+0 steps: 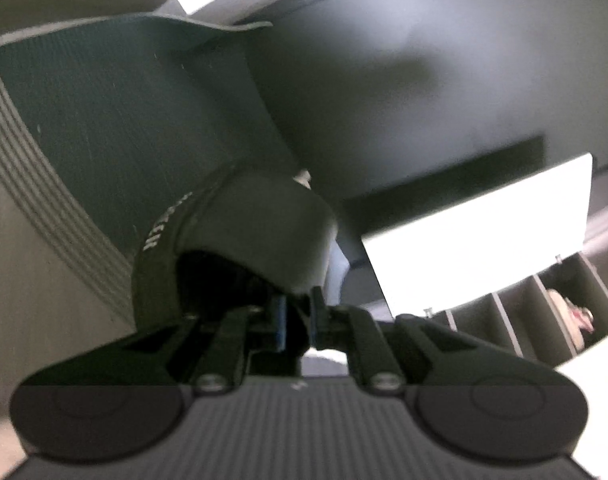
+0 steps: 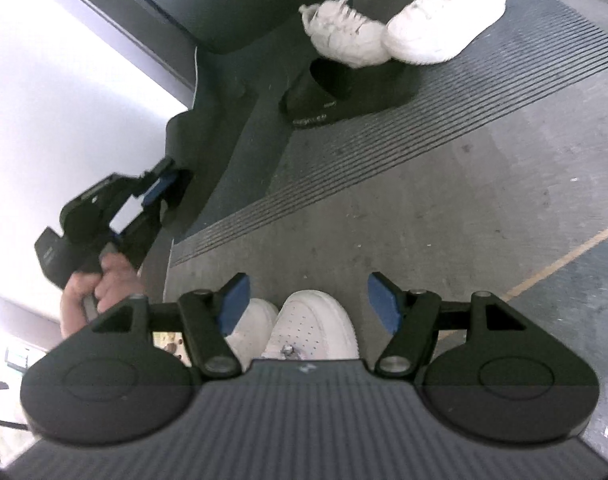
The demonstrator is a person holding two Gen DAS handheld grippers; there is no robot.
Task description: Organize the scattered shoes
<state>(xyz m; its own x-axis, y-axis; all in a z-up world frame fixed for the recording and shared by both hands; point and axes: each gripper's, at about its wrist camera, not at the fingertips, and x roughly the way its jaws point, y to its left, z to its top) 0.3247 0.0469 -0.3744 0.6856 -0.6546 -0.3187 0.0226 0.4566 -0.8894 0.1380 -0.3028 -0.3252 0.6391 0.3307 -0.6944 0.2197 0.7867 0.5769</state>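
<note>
My left gripper is shut on the edge of a black slide sandal with white lettering on its strap, and holds it off the floor. In the right wrist view a hand carries that gripper at the left. A second black slide lies on the ribbed dark mat. Two white sneakers sit side by side just beyond it. My right gripper is open with nothing between its fingers, hanging above the floor.
A shoe rack with upright dividers stands at the lower right, with a pale shoe in one slot. A bright white panel is above it. The person's own white shoes stand below my right gripper. A dark wall rises behind.
</note>
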